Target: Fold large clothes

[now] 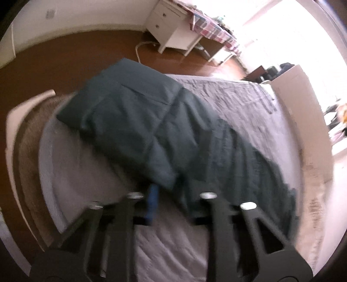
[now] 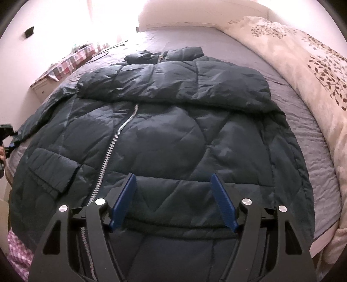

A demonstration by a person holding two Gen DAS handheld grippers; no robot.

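Note:
A dark teal quilted jacket [image 2: 173, 130] lies spread on the grey bedsheet [image 2: 303, 134], zip up, with one sleeve folded across its chest. My right gripper [image 2: 173, 180] hovers open just above the hem, and its blue pads [image 2: 124, 199] have only fabric below them. In the blurred left wrist view the jacket [image 1: 134, 121] reaches down to my left gripper [image 1: 167, 191]. One blue finger [image 1: 151, 204] shows beside the fabric's edge, and cloth hides the other. In the right wrist view, the left gripper [image 2: 5, 130] sits at the jacket's outstretched left side and appears shut on it.
A floral duvet [image 2: 303, 76] is bunched along the bed's right side, with the headboard [image 2: 195, 13] beyond. A white nightstand [image 1: 164, 28] and a desk with a checked cloth [image 1: 212, 30] stand across the wooden floor [image 1: 65, 54]. The bed's edge [image 1: 49, 151] curves past on the left.

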